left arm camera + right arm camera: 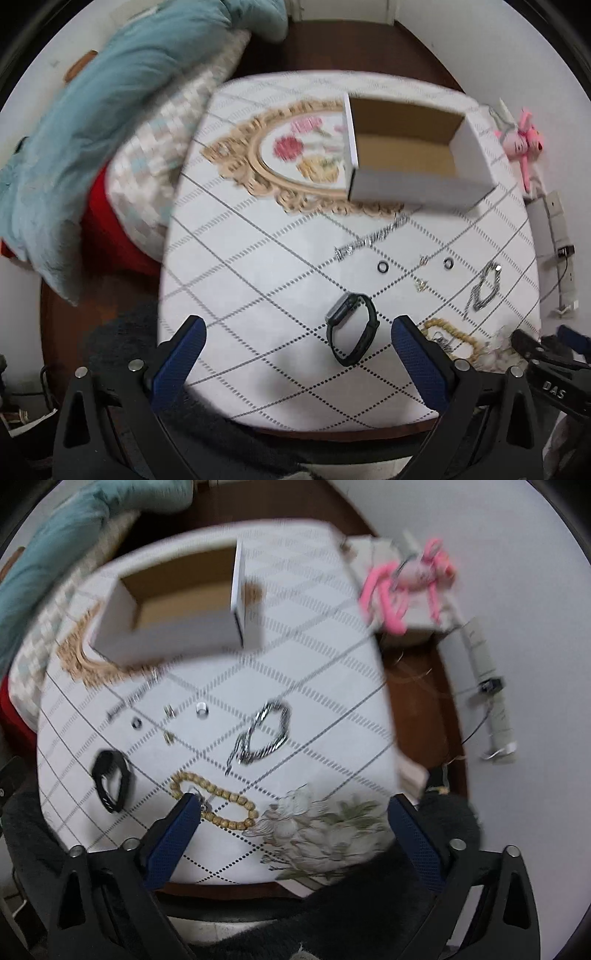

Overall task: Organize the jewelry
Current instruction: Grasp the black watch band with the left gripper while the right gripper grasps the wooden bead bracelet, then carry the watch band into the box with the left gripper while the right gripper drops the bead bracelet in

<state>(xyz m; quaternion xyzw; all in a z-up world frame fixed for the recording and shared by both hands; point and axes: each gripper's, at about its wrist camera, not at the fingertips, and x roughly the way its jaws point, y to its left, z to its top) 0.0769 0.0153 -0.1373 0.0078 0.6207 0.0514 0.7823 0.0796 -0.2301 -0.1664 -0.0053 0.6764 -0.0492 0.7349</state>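
An open white cardboard box [406, 147] [173, 602] stands at the far side of a small white table [258, 258] [314, 646]. Jewelry lies in front of it: a black smartwatch [352, 328] [110, 781], a silver strip bracelet [373, 238] [133, 698], two small rings [381, 266] [448, 263] [136, 723] [202, 709], small earrings [421, 284] [169, 736], a silver chain bracelet [484, 288] [264, 734] and a wooden bead bracelet [454, 338] [214, 801]. My left gripper [299, 339] is open above the watch. My right gripper [291, 812] is open by the beads.
A teal blanket and checked cushion [129, 122] lie left of the table. A pink plush toy [524, 144] [410, 583] sits at the right on a grey box. The right gripper's body [554, 365] shows at the lower right of the left wrist view. Wooden floor surrounds the table.
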